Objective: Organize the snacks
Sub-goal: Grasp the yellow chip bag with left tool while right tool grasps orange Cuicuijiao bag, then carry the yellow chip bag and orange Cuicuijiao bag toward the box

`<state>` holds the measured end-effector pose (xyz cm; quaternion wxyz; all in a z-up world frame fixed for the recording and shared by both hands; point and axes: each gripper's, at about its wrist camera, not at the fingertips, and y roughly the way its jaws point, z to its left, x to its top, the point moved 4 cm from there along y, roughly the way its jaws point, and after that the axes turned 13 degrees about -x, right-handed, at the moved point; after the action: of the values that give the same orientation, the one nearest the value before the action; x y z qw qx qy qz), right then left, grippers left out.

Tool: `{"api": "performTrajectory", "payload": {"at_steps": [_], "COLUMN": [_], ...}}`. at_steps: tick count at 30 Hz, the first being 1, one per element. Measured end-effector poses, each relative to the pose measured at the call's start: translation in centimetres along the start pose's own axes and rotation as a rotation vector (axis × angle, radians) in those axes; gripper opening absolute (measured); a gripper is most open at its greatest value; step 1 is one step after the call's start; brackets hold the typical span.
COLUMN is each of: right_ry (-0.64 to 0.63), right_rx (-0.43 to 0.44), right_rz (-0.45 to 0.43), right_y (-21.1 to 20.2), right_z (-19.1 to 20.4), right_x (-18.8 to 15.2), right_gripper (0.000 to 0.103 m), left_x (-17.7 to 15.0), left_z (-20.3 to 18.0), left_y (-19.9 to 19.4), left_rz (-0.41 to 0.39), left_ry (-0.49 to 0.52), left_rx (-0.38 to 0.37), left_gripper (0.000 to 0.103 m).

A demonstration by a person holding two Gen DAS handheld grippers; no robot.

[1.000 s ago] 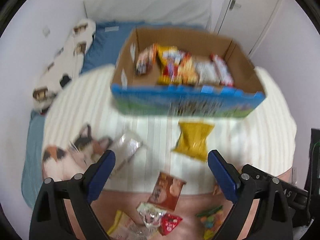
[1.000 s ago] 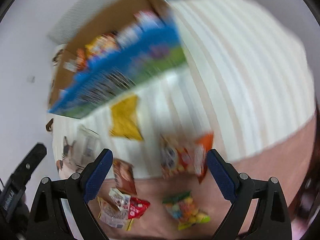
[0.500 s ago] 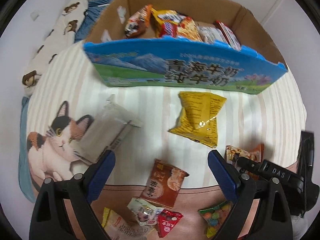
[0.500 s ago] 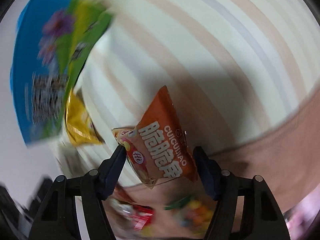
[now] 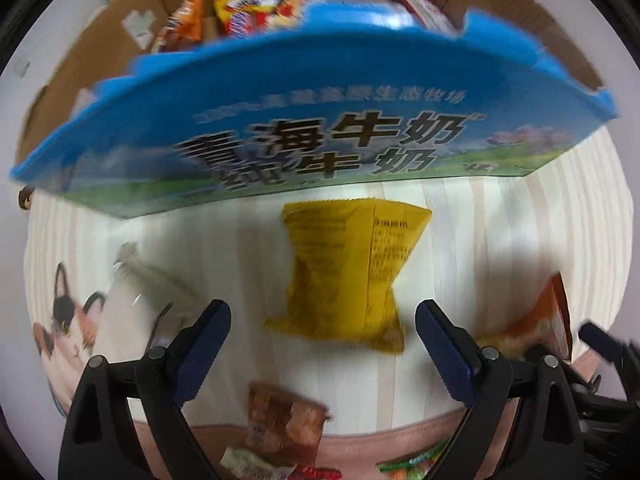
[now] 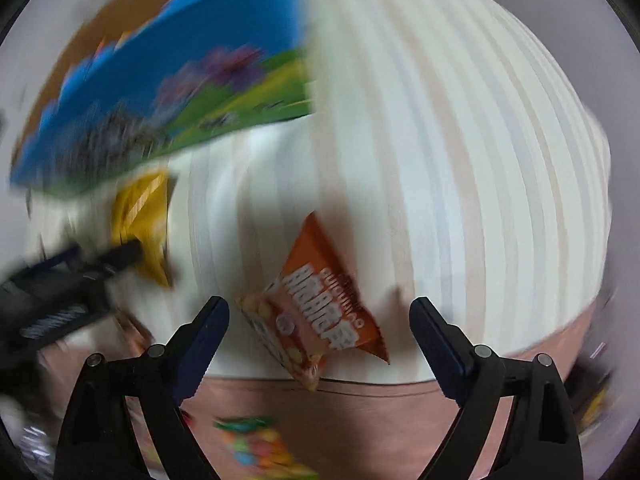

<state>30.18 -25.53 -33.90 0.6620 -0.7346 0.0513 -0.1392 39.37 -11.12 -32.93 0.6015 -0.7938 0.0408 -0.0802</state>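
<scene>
The left tongs point(image 5: 320, 344) stand wide, empty, with the yellow packet point(image 5: 348, 276) lying on the striped bed cover point(image 5: 500, 240) between and just ahead of the two tips. The right tongs point(image 6: 320, 336) are wide too, framing the orange packet point(image 6: 320, 312), which lies near the front edge of the bed where the stripes give way to a pink border; nothing is gripped.

The cardboard box point(image 5: 320, 128), already holding several snacks, sits toward the back of the bed, just beyond the yellow packet.

Both packets look puffy and slick, so a pinch on the air-filled middle would likely slip or squeeze the bag out sideways. The soft cover may give under pressure, letting the tips snag fabric instead of the bag. The orange packet's place near the front edge means a nudge could push it off. The two tongs work close together, and the left one already shows in the right view, so they may collide. Both views are blurred, which makes aim harder to judge.
</scene>
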Motion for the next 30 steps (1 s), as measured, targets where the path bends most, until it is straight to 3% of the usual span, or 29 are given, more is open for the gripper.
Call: {"api": "performTrajectory", "payload": {"at_steps": [3, 4, 6, 9, 12, 14, 21, 23, 26, 30], "right_ry": [0.206, 0.246, 0.324, 0.356, 0.345, 0.286, -0.178, -0.247, -0.201, 0.056], "right_rx": [0.105, 0.124, 0.153, 0.141, 0.136, 0.115, -0.047, -0.089, -0.098, 0.026], "right_rz": [0.038, 0.049, 0.071, 0.106, 0.155, 0.129, -0.032, -0.056, -0.089, -0.019], "right_y": [0.6, 0.9, 1.5, 3.1, 4.6, 4.5, 2.7, 2.3, 1.0, 0.1], "right_z": [-1.6, -2.1, -2.6, -3.5, -2.4, -1.8, 3.3, 4.4, 4.6, 2.1], "right_x": [-0.7, -0.9, -1.4, -1.9, -2.2, -2.2, -1.7, -1.8, -1.9, -4.0], "right_gripper": [0.094, 0.094, 0.094, 0.087, 0.073, 0.072, 0.070, 0.071, 0.087, 0.087], "left_x": [1.1, 1.4, 2.0, 2.4, 1.7, 0.2, -6.3, -7.5, -8.0, -8.4], "left_z": [0.1, 0.2, 0.4, 0.6, 0.8, 1.3, 2.8, 3.1, 3.6, 4.4], "left_y": [1.4, 1.6, 2.0, 1.9, 1.5, 1.0, 0.5, 0.6, 1.1, 1.4], "left_rz": [0.018, 0.014, 0.011, -0.008, -0.014, -0.007, 0.051, 0.061, 0.059, 0.050], "left_ry": [-0.005, -0.007, -0.013, -0.019, -0.013, -0.009, -0.024, -0.042, -0.078, -0.112], "left_rx": [0.001, -0.005, -0.009, -0.005, -0.003, -0.001, 0.004, 0.004, -0.008, -0.020], "left_gripper": [0.092, 0.087, 0.059, 0.054, 0.052, 0.052, 0.052, 0.052, 0.052, 0.052]}}
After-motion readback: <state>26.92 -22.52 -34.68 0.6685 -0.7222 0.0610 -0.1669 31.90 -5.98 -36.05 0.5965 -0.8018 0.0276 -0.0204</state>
